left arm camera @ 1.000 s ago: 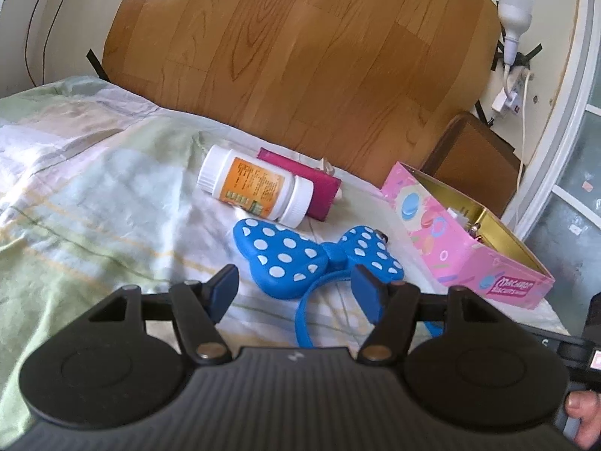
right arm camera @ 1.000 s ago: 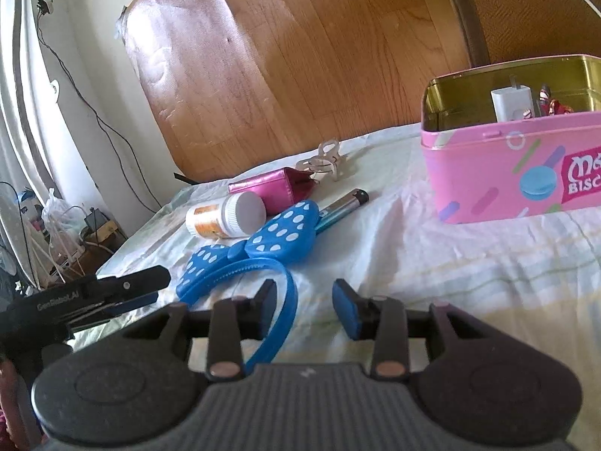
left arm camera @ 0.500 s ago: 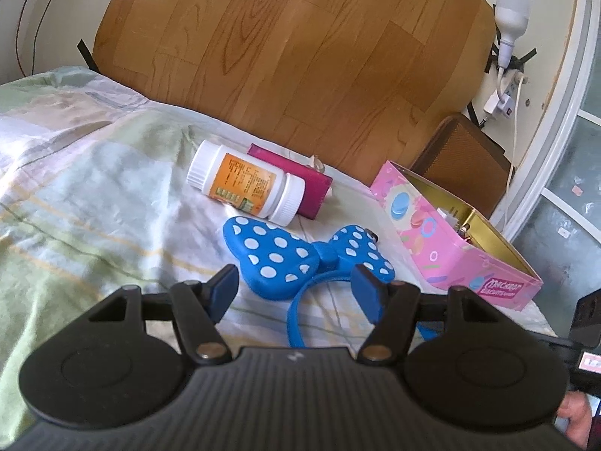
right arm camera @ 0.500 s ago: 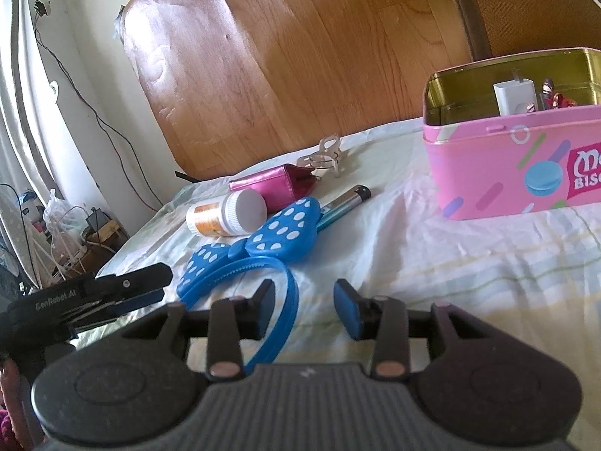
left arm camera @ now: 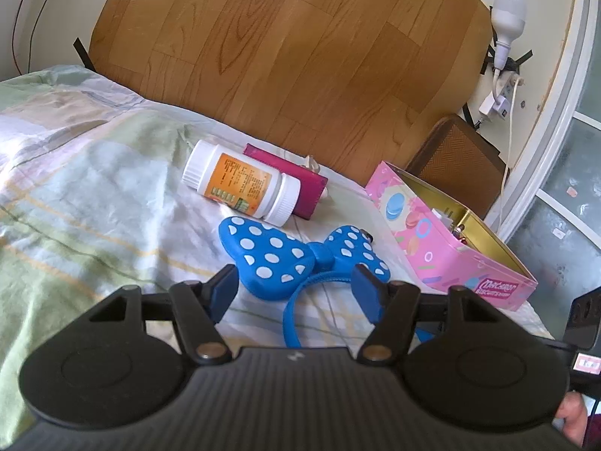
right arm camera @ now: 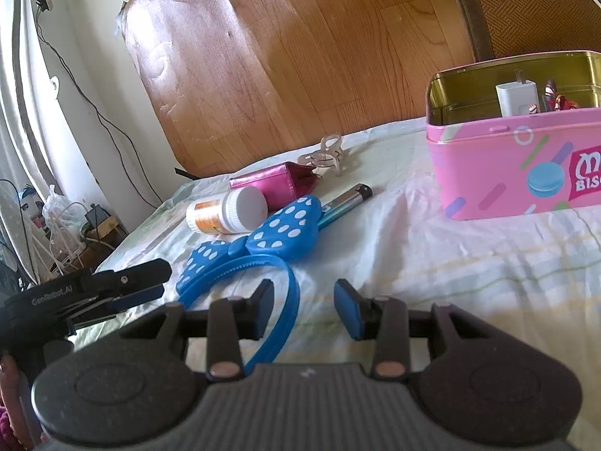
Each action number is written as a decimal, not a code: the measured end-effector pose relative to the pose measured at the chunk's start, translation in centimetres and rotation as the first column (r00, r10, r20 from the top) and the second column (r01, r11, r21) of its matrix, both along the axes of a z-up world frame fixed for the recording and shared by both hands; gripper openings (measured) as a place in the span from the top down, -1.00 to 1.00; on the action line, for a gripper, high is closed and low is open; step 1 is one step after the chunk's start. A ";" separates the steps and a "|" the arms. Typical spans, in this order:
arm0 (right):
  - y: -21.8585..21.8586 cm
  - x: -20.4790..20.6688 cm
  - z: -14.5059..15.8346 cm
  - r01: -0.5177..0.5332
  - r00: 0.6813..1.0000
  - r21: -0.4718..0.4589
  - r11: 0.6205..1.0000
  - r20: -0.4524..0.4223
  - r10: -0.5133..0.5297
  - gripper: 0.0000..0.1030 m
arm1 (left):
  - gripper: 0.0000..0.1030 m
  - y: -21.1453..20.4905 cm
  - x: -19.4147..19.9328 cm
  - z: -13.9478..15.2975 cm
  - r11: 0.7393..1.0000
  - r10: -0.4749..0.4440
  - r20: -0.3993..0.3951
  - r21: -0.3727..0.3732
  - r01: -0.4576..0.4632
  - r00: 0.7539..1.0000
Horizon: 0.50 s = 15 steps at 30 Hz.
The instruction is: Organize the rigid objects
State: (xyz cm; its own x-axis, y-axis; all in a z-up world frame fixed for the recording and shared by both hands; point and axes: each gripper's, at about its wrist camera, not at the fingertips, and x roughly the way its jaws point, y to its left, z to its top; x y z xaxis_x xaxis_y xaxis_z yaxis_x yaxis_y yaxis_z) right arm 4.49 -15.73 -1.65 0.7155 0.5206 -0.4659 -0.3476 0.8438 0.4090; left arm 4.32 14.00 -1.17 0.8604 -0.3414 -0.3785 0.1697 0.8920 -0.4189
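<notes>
A striped bedsheet (left arm camera: pixel 94 206) meets a wood-grain panel (left arm camera: pixel 300 56).

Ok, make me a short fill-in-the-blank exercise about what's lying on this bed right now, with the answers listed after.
1. The white bottle lies on its ____.
2. The dots on the blue headband bow are ____.
3. The pink tin stands with its top ____.
4. The white charger sits inside the ____.

Answers: side; white; open; tin
</notes>
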 end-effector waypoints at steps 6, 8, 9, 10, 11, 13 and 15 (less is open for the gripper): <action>0.0 0.0 0.0 -0.001 1.000 0.000 1.000 0.000 0.001 0.28 | -0.33 -0.2 -0.1 0.0 1.000 -0.004 0.003 0.001 0.004 1.000; 0.0 0.0 0.0 -0.001 1.000 0.000 1.000 0.000 0.001 0.28 | -0.33 -0.1 -0.2 0.0 1.000 -0.007 0.005 0.001 0.007 1.000; 0.0 0.0 0.0 -0.001 1.000 0.000 1.000 0.000 0.001 0.28 | -0.33 -0.1 -0.2 0.0 1.000 -0.009 0.005 0.001 0.009 1.000; 0.0 0.0 0.0 -0.002 1.000 -0.001 1.000 0.000 0.002 0.28 | -0.33 -0.2 -0.2 0.0 1.000 -0.010 0.006 0.001 0.010 1.000; 0.0 0.0 0.0 -0.002 1.000 -0.001 1.000 0.000 0.002 0.28 | -0.33 -0.1 -0.2 0.0 1.000 -0.011 0.006 0.001 0.011 1.000; 0.0 0.0 0.0 -0.002 1.000 -0.001 1.000 0.000 0.002 0.28 | -0.33 -0.1 -0.1 0.0 1.000 -0.013 0.007 0.001 0.013 1.000; -0.1 0.0 0.0 -0.002 1.000 0.000 1.000 0.000 0.002 0.28 | -0.33 -0.1 -0.1 0.0 1.000 -0.013 0.007 0.001 0.013 1.000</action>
State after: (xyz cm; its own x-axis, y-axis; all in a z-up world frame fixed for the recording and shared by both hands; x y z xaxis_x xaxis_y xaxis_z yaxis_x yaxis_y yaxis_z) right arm 4.51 -15.79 -1.66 0.7142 0.5222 -0.4662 -0.3496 0.8430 0.4088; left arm 4.19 13.92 -1.14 0.8586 -0.3521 -0.3725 0.1842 0.8901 -0.4169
